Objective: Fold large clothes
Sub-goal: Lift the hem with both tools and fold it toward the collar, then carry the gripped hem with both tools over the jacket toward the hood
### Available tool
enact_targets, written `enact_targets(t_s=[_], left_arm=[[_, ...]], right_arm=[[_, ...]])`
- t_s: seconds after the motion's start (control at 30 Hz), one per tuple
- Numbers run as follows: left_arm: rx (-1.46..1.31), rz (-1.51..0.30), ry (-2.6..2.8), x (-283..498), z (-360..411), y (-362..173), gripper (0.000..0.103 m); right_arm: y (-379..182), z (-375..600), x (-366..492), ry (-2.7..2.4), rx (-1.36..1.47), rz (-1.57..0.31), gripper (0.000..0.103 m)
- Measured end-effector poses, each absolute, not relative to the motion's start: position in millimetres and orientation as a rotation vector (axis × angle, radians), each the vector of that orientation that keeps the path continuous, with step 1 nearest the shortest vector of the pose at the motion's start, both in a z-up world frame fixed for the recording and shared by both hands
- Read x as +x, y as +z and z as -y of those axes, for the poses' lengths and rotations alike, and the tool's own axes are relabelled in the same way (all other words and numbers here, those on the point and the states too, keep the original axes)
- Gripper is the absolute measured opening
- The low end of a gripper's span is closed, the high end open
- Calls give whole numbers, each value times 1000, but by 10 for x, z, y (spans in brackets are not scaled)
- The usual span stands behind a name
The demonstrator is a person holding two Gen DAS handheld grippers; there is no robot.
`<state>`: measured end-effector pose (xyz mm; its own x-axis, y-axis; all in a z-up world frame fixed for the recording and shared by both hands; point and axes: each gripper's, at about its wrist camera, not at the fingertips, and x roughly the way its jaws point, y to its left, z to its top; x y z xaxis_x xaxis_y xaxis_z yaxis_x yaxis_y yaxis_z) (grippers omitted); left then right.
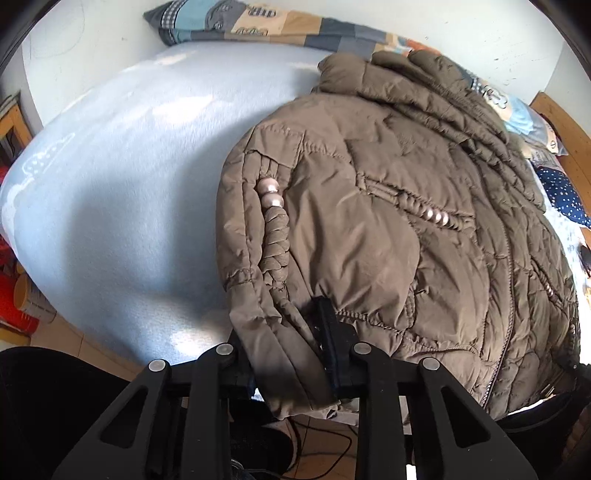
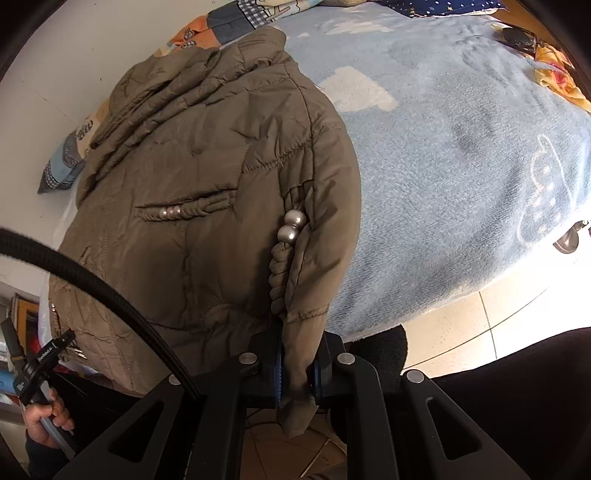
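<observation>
A brown quilted jacket point(image 1: 388, 229) with braided trim and pearl beads lies front up on a light blue blanket point(image 1: 122, 192), collar toward the far wall. My left gripper point(image 1: 291, 354) is shut on the jacket's left hem corner at the bed's near edge. In the right wrist view the same jacket point(image 2: 207, 192) fills the left half, and my right gripper point(image 2: 297, 369) is shut on its right hem corner, the fabric pinched between the blue pads. The blanket point(image 2: 461, 177) spreads to the right.
A patchwork quilt point(image 1: 258, 26) lies bunched along the far wall. A navy dotted cloth point(image 1: 561, 192) sits at the right. Red and orange boxes point(image 1: 18, 302) stand on the floor at left. A black cable point(image 2: 110, 295) crosses the right wrist view.
</observation>
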<state>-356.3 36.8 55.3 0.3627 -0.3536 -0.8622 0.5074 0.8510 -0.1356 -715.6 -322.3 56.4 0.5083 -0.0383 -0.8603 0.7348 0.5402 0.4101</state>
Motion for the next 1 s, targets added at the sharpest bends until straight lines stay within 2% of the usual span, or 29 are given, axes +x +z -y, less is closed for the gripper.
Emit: enact_targets(t_s=[1.0], left_arm=[[57, -842, -675, -3771, -618, 1342, 23]], right_arm=[[1568, 3148, -7451, -385, 736, -573, 12]])
